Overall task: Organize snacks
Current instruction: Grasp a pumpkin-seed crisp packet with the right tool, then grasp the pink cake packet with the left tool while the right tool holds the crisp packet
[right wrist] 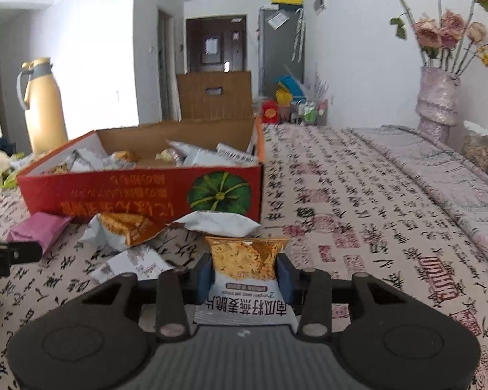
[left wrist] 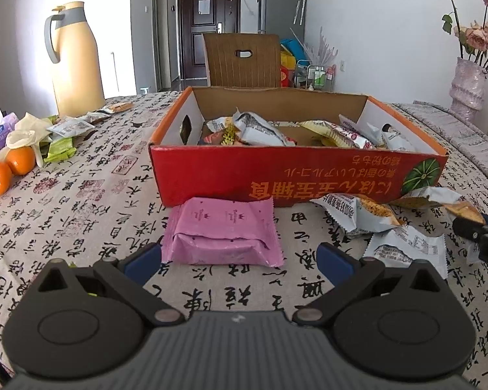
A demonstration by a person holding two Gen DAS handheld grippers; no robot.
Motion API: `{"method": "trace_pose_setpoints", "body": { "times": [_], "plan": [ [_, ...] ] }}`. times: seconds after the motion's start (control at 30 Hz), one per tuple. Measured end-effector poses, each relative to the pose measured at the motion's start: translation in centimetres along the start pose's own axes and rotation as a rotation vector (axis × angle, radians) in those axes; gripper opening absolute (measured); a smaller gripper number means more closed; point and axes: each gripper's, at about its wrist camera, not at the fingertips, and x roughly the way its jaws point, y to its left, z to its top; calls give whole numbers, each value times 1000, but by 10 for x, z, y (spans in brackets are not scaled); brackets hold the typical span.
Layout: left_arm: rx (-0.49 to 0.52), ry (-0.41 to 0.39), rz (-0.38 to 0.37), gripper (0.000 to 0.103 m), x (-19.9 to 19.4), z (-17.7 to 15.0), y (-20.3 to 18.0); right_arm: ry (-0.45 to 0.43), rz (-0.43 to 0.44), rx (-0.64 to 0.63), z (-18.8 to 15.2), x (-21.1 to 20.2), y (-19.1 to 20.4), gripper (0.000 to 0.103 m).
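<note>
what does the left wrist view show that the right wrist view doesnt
Only the left wrist view: the open left gripper behind the pink packet, and two whole oranges.

Only the right wrist view: the right gripper clamped on an oat crisp packet.

Both: the red box of snacks, loose packets before it, the thermos and the vase.

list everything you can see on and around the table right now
cardboard box: one, red front, mid table, snack packets inside
pink packet: one, in front of the box
loose snack packets: several, white and orange, right of the pink packet
oranges: at least two, left edge
green packet: one, beside the oranges
thermos jug: one, beige and grey, far left
vase of flowers: one, pinkish, far right
chair: one, brown, behind the box
left gripper: fingers open, empty, just short of the pink packet
right gripper: fingers clamped on an oat crisp packet
</note>
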Motion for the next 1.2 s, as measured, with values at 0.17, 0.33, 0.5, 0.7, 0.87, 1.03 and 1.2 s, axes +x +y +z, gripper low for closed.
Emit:
{"method": "trace_pose_setpoints", "body": {
  "times": [0.17, 0.33, 0.5, 0.7, 0.87, 1.03, 1.2],
  "plan": [
    [-6, 2, -2, 103, -6, 6, 4, -45, -25, 32, 5, -9, -11, 40],
    [-11, 6, 24, 103, -5, 19, 11, -96, -52, 37, 13, -17, -23, 40],
    [-5, 22, 69, 103, 1, 34, 16, -105, -69, 50, 17, -11, -33, 40],
    [-28, 95, 99, 103, 19, 44, 24, -85, -37, 69, 11, -2, -35, 40],
    [-13, 137, 91, 103, 33, 46, 19, -69, -8, 77, 6, 3, -35, 40],
    [-14, 180, 64, 103, 47, 48, 10, -71, 7, 69, 4, 2, -33, 40],
    [-11, 224, 65, 103, 58, 50, 3, -70, 23, 75, 4, 2, -35, 40]
  ]
}}
